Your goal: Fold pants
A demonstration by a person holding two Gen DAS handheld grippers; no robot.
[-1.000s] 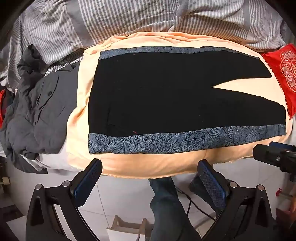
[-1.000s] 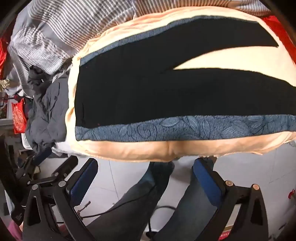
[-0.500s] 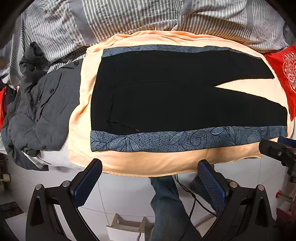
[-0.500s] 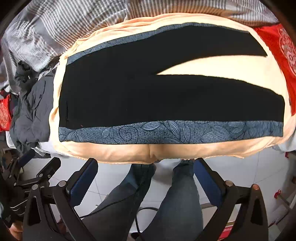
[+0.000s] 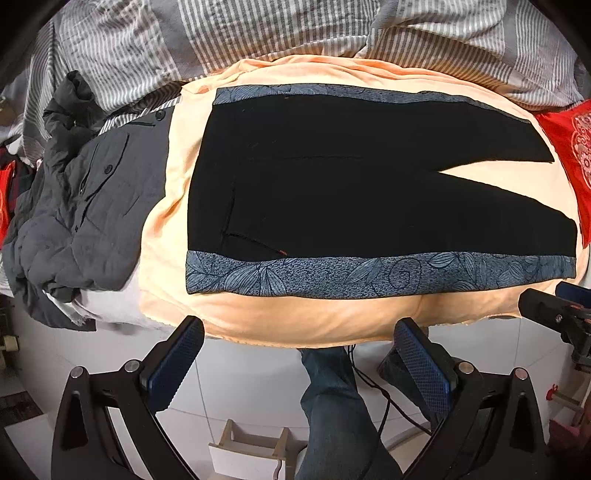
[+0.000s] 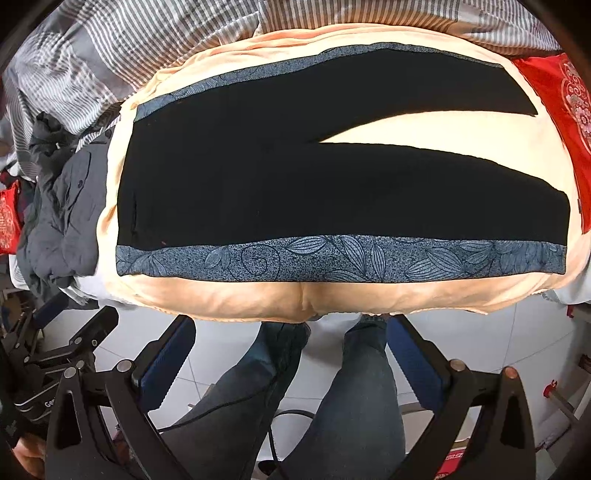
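Two pairs of tongs, both spread wide and holding nothing: left tongs (image 5: pixel 297 354) and right tongs (image 6: pixel 291 354), each hovering over the white tiled floor (image 5: pixel 251 373), in front of the near edge of the bed and not touching it. Blue ribbed pads (image 5: pixel 173 365) facing each other, with a large gap between.

Black pants (image 5: pixel 351 184) spread flat on a peach blanket (image 5: pixel 295 317) on the bed, waist toward the left, two legs toward the right and slightly apart in a narrow V. Grey-blue leaf-patterned bands (image 5: pixel 369 273) along the near and far side seams. Small red mark near the waist on the near side.

Left of the blanket, touching its edge: a crumpled dark grey jacket (image 5: pixel 81 206). Behind, a grey-and-white striped duvet (image 5: pixel 258 33). At the right end, just beside the leg hems, a red cushion (image 5: pixel 576 147) with pale ornament.

Below the tongs, legs in blue jeans (image 6: pixel 351 406), close to the bed edge, and a thin black cable (image 5: pixel 388 398) on the floor. Part of the right tongs visible at the right border of the left wrist view.
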